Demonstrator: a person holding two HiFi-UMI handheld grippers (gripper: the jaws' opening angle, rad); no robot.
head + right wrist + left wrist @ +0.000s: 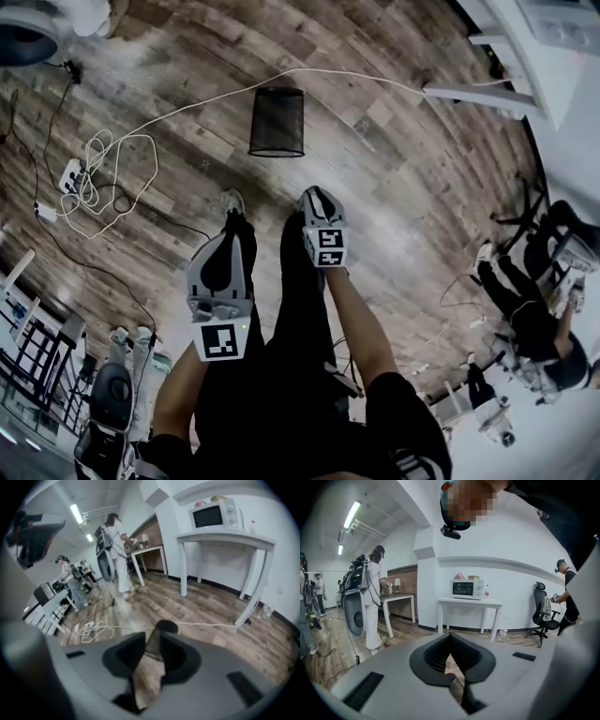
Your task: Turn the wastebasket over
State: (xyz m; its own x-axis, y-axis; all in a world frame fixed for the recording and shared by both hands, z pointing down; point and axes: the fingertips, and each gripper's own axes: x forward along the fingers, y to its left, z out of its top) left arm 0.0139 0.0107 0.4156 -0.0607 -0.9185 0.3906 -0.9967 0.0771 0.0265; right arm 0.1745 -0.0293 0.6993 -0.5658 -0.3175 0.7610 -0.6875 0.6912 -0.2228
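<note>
L tool (229,246) shut; wastebasket (277,122) base-up.

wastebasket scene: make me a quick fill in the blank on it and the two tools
The mesh wastebasket is ___ in colour.
It stands on a ___ floor.
The left tool has its jaws ___.
The right tool has its jaws ___, gripping nothing.
Missing: black; wooden; shut; open
</note>
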